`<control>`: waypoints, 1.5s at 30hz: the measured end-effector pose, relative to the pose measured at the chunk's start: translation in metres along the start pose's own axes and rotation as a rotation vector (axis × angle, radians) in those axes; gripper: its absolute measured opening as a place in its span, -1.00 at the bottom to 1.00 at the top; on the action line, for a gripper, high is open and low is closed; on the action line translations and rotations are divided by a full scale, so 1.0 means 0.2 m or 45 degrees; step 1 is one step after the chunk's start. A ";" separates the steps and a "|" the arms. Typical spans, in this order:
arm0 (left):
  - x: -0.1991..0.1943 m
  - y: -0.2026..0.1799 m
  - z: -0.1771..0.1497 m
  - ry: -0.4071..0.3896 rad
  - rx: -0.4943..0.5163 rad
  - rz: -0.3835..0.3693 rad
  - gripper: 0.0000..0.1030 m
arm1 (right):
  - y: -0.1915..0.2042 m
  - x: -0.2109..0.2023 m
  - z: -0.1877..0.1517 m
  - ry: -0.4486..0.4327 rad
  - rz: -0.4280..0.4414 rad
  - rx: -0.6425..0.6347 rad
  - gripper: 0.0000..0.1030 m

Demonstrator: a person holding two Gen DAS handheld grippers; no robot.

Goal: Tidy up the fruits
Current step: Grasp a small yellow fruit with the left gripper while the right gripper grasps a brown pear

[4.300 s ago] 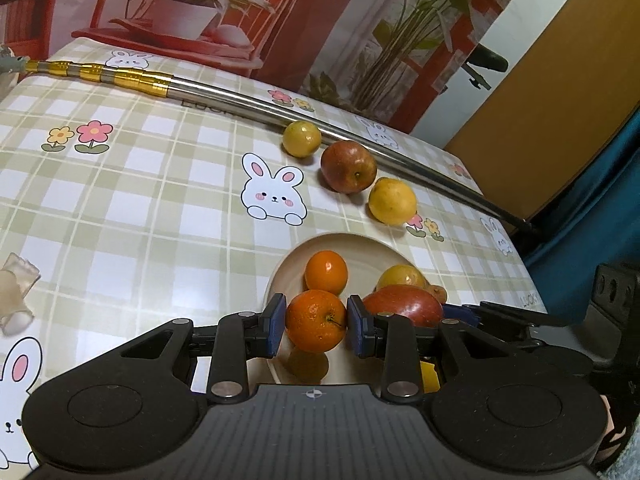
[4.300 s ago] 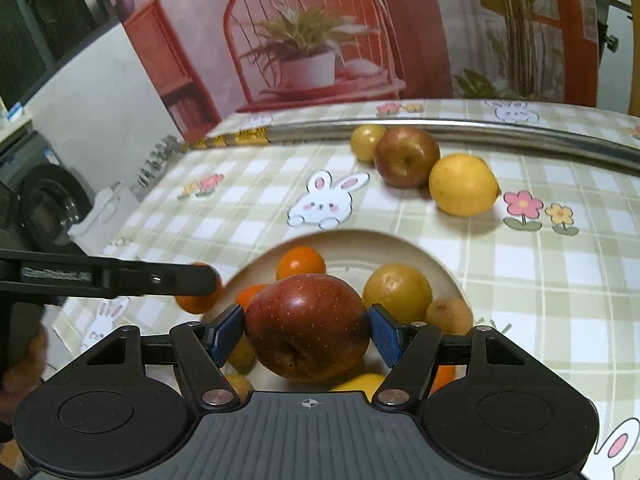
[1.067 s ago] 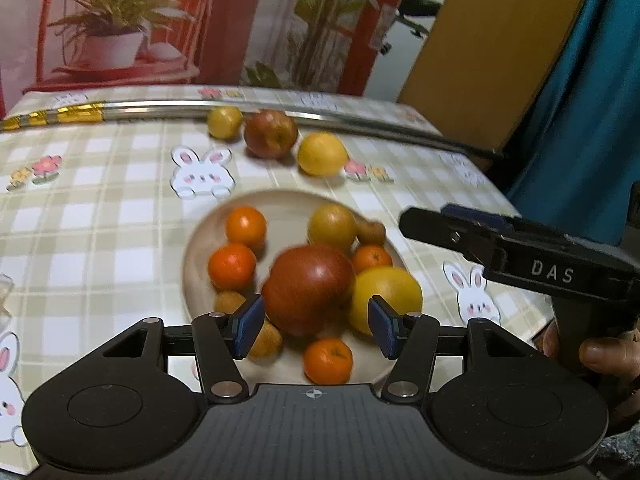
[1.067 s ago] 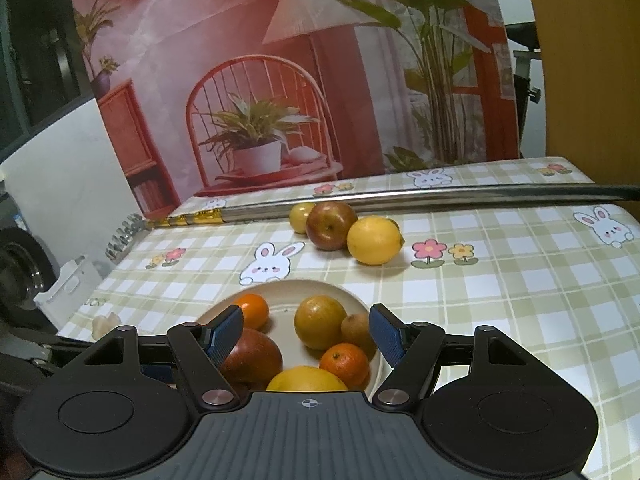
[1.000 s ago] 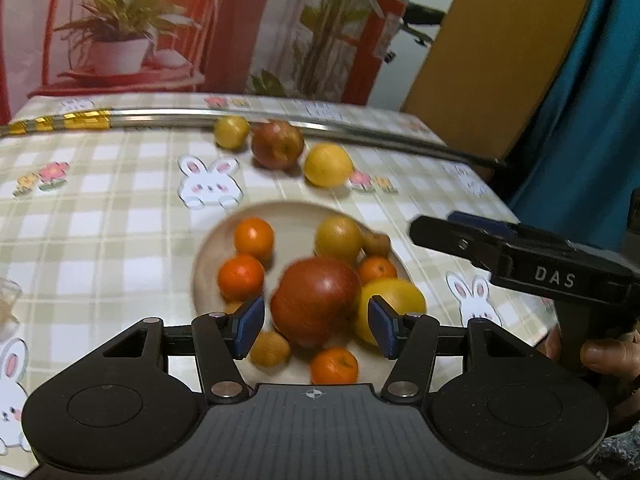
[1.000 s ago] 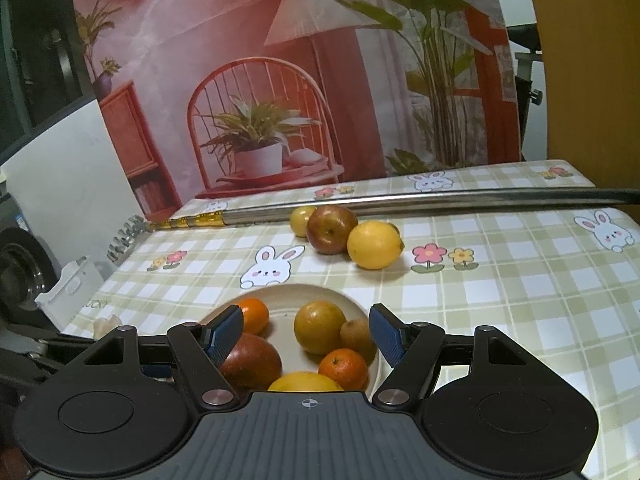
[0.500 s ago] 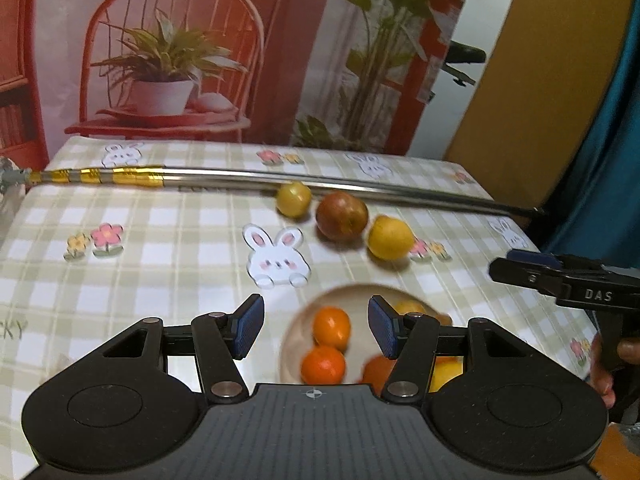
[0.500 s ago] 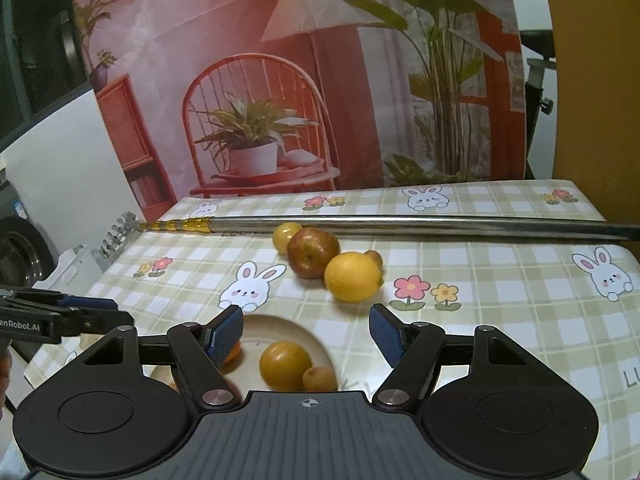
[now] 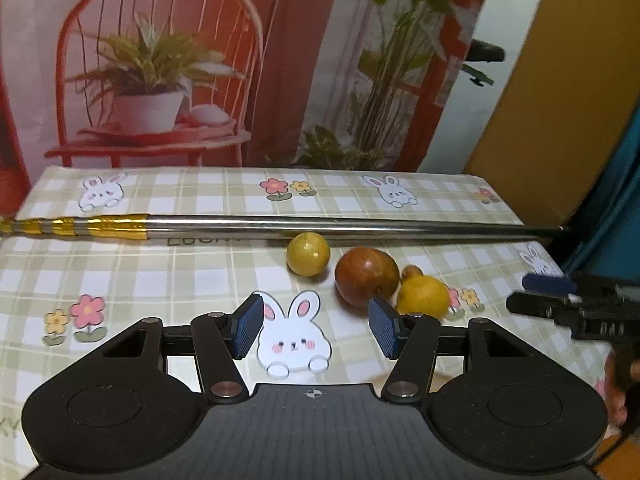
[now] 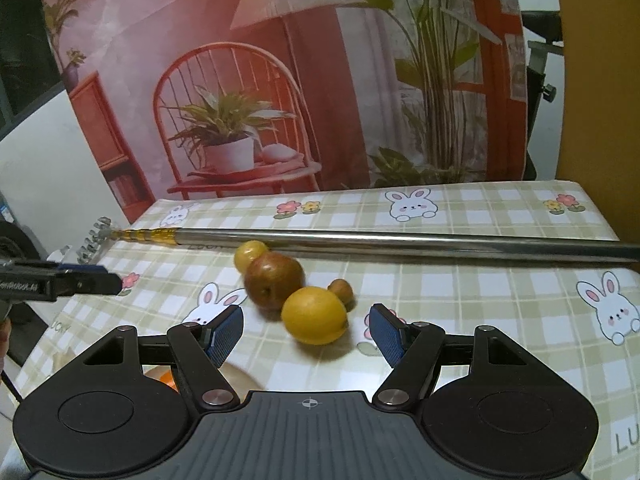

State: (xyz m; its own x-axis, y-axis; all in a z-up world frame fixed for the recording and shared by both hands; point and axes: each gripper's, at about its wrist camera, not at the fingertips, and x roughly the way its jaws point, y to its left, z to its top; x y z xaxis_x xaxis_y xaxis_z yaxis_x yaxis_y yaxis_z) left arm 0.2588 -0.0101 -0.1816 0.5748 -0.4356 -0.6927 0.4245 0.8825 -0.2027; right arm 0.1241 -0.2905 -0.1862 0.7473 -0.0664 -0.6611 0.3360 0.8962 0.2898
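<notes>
Four fruits lie loose on the checked tablecloth: a small yellow fruit (image 9: 308, 254) (image 10: 250, 254), a red apple (image 9: 366, 282) (image 10: 274, 280), a lemon (image 9: 424, 296) (image 10: 314, 316) and a small brown fruit (image 9: 411, 271) (image 10: 341, 290). My left gripper (image 9: 316, 328) is open and empty over a printed rabbit, just short of the apple and lemon. My right gripper (image 10: 306, 334) is open and empty with the lemon just beyond its fingertips. Only the rim of the beige plate (image 10: 236, 376) with a bit of an orange (image 10: 166, 380) peeks out under the right gripper.
A long metal pole (image 9: 320, 226) (image 10: 400, 242) with a gold-banded end lies across the table behind the fruits. A printed backdrop of a red chair and plants stands at the far edge. The other gripper shows at each view's side (image 9: 576, 308) (image 10: 56, 280).
Both grippers, which had earlier let an orange and an apple go on the plate, have moved on from it toward the loose fruits. The plate has slid out of the left view.
</notes>
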 end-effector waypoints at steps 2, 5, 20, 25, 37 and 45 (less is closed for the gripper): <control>0.08 0.03 0.04 0.029 -0.063 -0.023 0.20 | -0.02 0.05 0.02 0.012 -0.003 0.005 0.29; 0.22 0.08 0.10 0.060 -0.164 -0.052 0.21 | -0.04 0.12 0.03 0.028 -0.004 0.006 0.29; 0.71 0.10 0.22 0.129 -0.322 -0.018 0.19 | -0.05 0.27 0.02 0.071 0.006 -0.015 0.29; 0.77 0.10 0.21 0.154 -0.326 -0.005 0.11 | -0.06 0.27 0.01 0.076 0.016 0.002 0.29; 0.69 0.12 0.16 0.138 -0.281 0.022 -0.03 | -0.07 0.28 0.00 0.085 0.023 0.013 0.29; 0.45 0.17 0.07 0.059 -0.227 0.045 -0.03 | -0.03 0.29 0.03 0.084 0.049 -0.047 0.29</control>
State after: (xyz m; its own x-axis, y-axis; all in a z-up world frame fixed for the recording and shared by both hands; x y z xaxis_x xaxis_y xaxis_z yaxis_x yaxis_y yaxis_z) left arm 0.3354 -0.0212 -0.2405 0.5525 -0.3984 -0.7321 0.2712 0.9165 -0.2941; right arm 0.1691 -0.3025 -0.2220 0.7194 -0.0035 -0.6946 0.2853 0.9132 0.2909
